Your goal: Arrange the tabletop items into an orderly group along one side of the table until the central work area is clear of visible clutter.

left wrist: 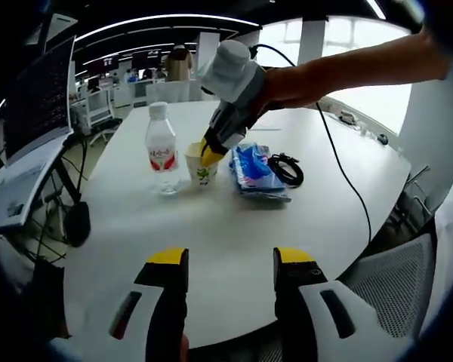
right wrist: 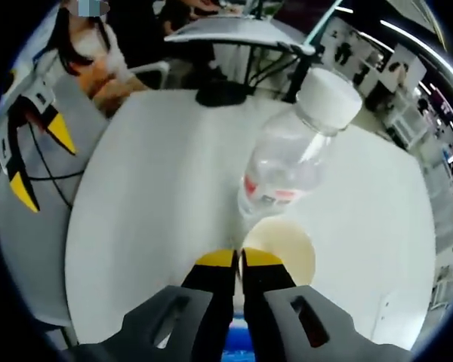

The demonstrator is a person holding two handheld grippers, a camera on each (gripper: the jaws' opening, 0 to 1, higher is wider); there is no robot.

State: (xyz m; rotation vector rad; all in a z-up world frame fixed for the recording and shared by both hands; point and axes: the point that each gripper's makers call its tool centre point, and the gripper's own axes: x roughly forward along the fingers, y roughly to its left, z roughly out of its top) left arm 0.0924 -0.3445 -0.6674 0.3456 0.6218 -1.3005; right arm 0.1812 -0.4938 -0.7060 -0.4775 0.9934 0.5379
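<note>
While our right gripper [right wrist: 238,258] pinched the near rim of the paper cup [right wrist: 281,249], its jaws pressed almost together on the thin wall, we judged the cup light, soft and easily crushed, best held gently at that rim. It was cream-white with a green print, open-mouthed and upright. Just beyond it stood the water bottle [right wrist: 291,158], clear, white-capped, red-labelled, likely heavier and slippery. Our left gripper [left wrist: 230,260] hung spread and empty, well short of the group.
</note>
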